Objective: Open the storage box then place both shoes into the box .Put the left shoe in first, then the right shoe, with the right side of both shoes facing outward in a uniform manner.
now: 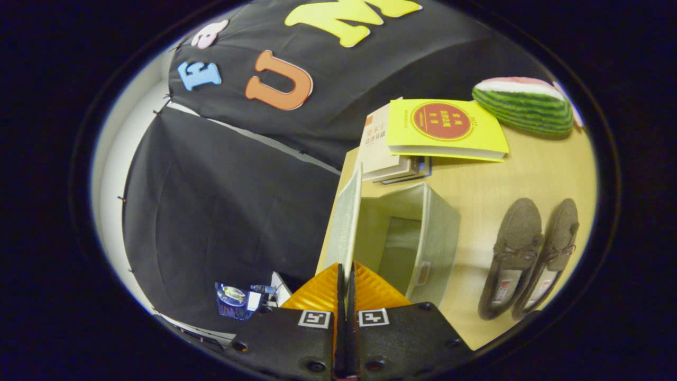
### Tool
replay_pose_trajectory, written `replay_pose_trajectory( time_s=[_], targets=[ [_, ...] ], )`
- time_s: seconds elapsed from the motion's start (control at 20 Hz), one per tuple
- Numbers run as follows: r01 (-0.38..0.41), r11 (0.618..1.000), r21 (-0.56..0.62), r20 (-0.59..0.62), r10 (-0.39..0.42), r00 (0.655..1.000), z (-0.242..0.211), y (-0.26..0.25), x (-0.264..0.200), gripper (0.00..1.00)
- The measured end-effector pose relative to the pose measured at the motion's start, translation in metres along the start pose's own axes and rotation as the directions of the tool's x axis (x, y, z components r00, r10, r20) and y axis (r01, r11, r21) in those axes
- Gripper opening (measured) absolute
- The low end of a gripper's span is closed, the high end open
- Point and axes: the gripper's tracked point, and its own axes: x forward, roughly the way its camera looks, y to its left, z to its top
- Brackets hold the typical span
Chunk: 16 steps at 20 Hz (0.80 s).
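Observation:
The grey fabric storage box stands open on the wooden table, its inside empty. Its lid is swung up on edge along the box's left side. My gripper is shut on the lid's near edge, the orange fingers pressed together with the thin lid between them. Two brown moccasin shoes lie side by side on the table to the right of the box, soles down, heels toward me.
A stack of books with a yellow one on top lies beyond the box. A watermelon-slice toy sits behind the books to the right. The table's left edge runs just past the lid. A small blue packet lies low on the left.

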Motion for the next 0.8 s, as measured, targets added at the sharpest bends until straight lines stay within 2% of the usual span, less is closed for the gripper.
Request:
replay_pose_trajectory(
  time_s=[0.35,0.5,0.6,0.7,0.8],
  targets=[
    [0.009,0.998,-0.064,0.005,-0.009,1.000,0.004,0.066,0.023,0.06],
    [0.040,0.992,-0.122,0.031,-0.037,0.999,0.012,0.092,0.043,0.06],
    [0.034,0.985,-0.168,0.024,-0.030,0.999,0.009,0.118,0.062,0.06],
    [0.030,0.983,-0.179,0.018,-0.027,0.999,0.005,0.141,0.080,0.06],
    [0.059,0.978,-0.198,0.052,-0.049,0.997,0.009,0.154,0.099,0.08]
  ],
)
